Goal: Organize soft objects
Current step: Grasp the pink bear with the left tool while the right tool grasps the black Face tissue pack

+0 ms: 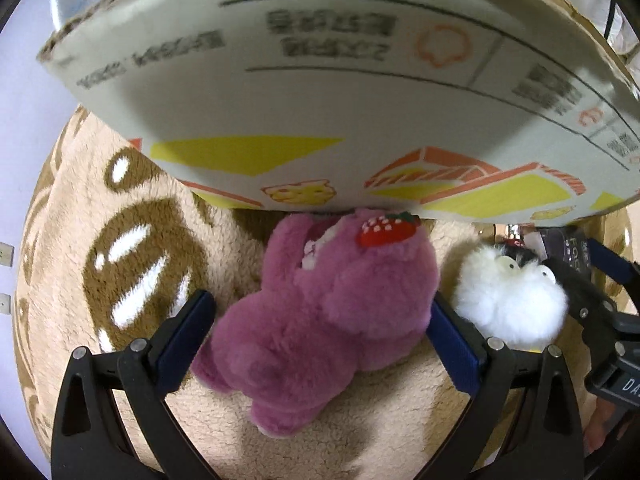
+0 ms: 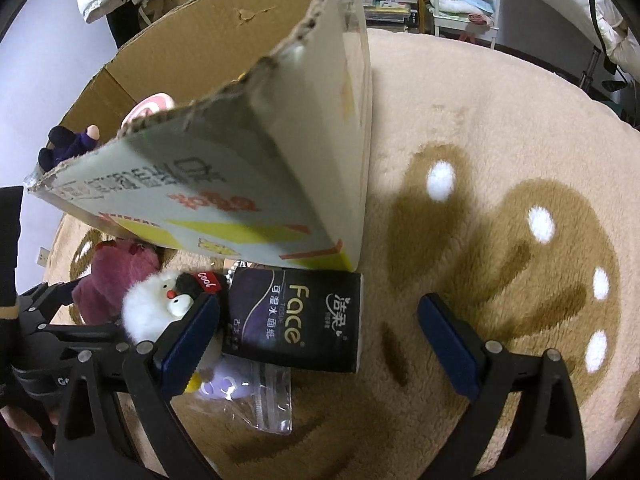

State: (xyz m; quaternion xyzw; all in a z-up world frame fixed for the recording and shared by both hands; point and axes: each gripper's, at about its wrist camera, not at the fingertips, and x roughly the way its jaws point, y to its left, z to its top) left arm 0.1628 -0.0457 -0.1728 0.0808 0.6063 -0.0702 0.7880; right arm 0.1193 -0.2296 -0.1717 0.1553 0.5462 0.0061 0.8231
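A purple plush bear (image 1: 320, 320) with a strawberry patch lies on the rug, its head against the cardboard box (image 1: 320, 80). My left gripper (image 1: 320, 302) is open, with a finger on each side of the bear. To its right sits a white fluffy penguin plush (image 1: 508, 300). In the right wrist view my right gripper (image 2: 320, 300) is open over a black tissue pack (image 2: 296, 320), and its left finger rests against the penguin (image 2: 148, 304). The bear (image 2: 112, 276) shows at the far left.
The open cardboard box (image 2: 260, 140) stands just ahead, with a dark purple toy (image 2: 68, 146) and a pink object (image 2: 150, 106) inside. A clear bag with a lilac toy (image 2: 264, 396) lies under the tissue pack. The beige and brown rug (image 2: 500, 120) spreads to the right; shelves stand behind.
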